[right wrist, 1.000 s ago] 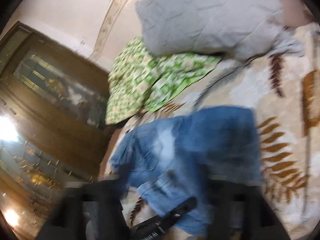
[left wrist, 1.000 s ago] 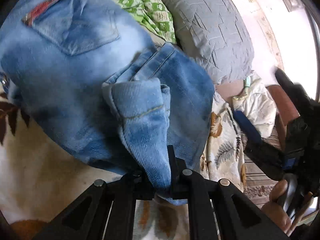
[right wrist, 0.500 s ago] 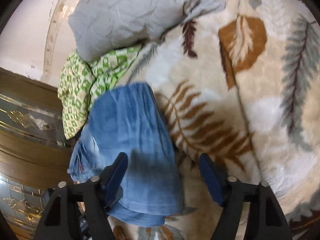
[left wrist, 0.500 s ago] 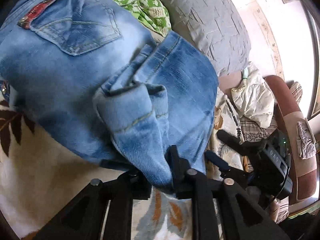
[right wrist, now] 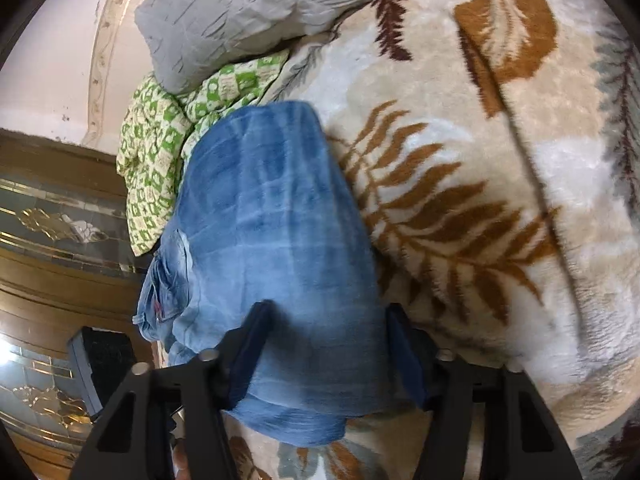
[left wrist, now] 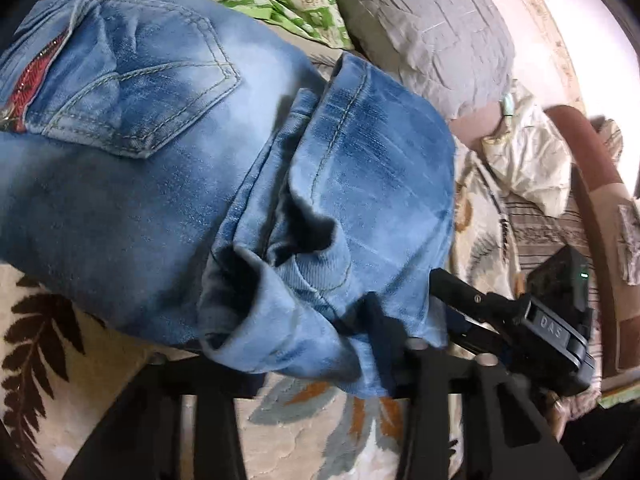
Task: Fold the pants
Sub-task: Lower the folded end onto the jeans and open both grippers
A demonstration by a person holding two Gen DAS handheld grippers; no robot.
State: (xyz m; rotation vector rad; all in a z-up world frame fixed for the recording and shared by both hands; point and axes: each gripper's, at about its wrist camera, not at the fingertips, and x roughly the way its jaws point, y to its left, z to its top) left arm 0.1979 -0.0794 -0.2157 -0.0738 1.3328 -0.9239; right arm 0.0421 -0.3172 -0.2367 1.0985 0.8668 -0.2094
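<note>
Light blue jeans (left wrist: 168,184) lie folded on a leaf-print blanket (left wrist: 60,392), back pocket up at the left. The leg hems (left wrist: 288,320) are bunched at the near edge. My left gripper (left wrist: 320,360) is open; its fingers stand wide, with the hem cloth lying loose between them. In the right wrist view the folded jeans (right wrist: 272,240) run away from me. My right gripper (right wrist: 324,356) is open and straddles their near end; its blue pads (right wrist: 404,356) flank the cloth. The right gripper also shows in the left wrist view (left wrist: 516,320).
A grey pillow (right wrist: 240,12) and a green checked cloth (right wrist: 160,152) lie beyond the jeans. A wooden cabinet with glass (right wrist: 48,240) stands left. A brown chair (left wrist: 592,200) with pale cloth (left wrist: 528,160) is at the right.
My left gripper has opened and let go of the hems, which dropped onto the fold. My right gripper has come down over the jeans' near end.
</note>
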